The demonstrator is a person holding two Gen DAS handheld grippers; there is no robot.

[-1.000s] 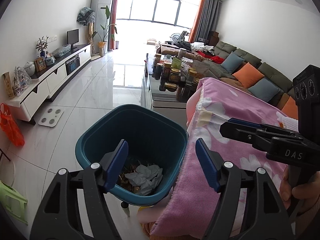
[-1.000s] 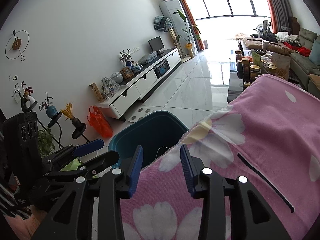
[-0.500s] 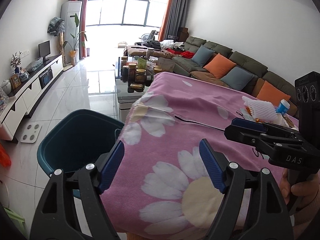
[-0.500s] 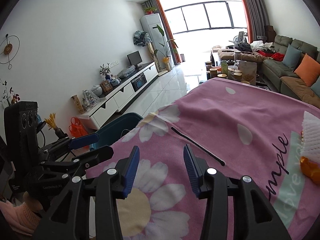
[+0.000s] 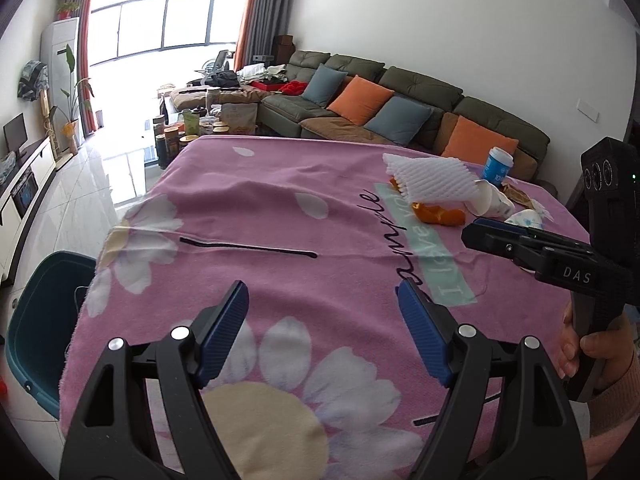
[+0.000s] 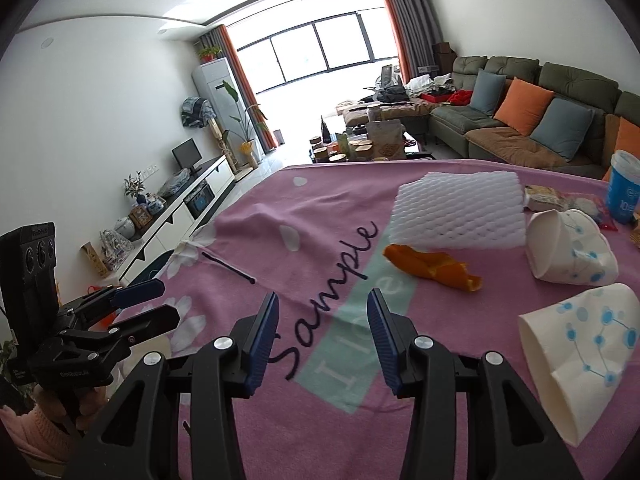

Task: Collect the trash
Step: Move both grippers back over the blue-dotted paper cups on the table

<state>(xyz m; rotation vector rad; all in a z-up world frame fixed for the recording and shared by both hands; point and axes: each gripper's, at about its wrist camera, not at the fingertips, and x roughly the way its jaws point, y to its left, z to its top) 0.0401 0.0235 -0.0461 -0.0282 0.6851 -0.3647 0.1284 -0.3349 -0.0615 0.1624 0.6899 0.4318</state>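
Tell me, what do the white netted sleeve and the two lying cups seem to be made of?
White netted sleeve: soft foam mesh, matte, judging by its puffy diamond lattice. Nearer cup and farther cup: probably thin paper, matte white with blue print; the dented walls suggest this.

Both tools, left [image 5: 322, 332] and right [image 6: 322, 344], have just opened wider, jaws empty, angled downward.
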